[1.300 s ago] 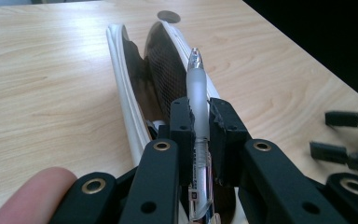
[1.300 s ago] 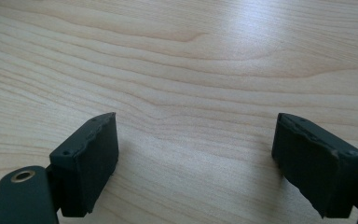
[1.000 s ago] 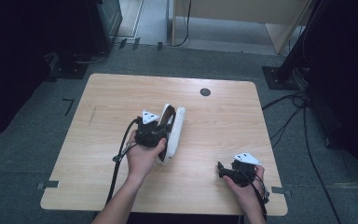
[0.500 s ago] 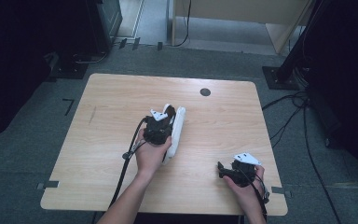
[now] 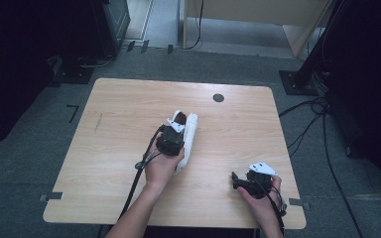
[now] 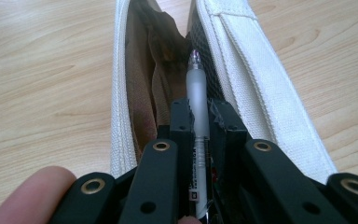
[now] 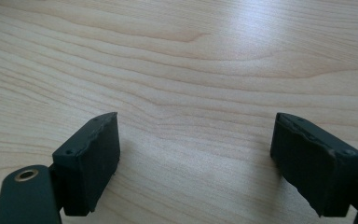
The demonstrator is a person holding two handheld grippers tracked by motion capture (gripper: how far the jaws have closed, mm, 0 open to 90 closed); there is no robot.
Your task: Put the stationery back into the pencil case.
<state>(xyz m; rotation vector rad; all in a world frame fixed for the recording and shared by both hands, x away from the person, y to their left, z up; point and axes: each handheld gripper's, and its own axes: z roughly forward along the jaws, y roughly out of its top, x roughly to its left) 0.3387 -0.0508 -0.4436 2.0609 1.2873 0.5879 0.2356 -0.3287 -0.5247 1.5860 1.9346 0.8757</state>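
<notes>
Risk: the pen (image 6: 198,112) tip could snag on the brown lining or the mesh pocket of the white pencil case (image 6: 256,79) and skew in the grip, or fall onto the table (image 5: 129,114) if let go before it is properly inside. Left gripper (image 6: 199,105) is clamped tight on the pen barrel, tip past the jaws in the case's open mouth; depth inside is hard to judge. Right gripper (image 7: 196,158) rests wide and empty near the table's right front corner, well apart from the case.

I saw a light wooden counter (image 5: 119,129) carrying a white pouch (image 5: 190,134), lying open just beyond my left fingers.
</notes>
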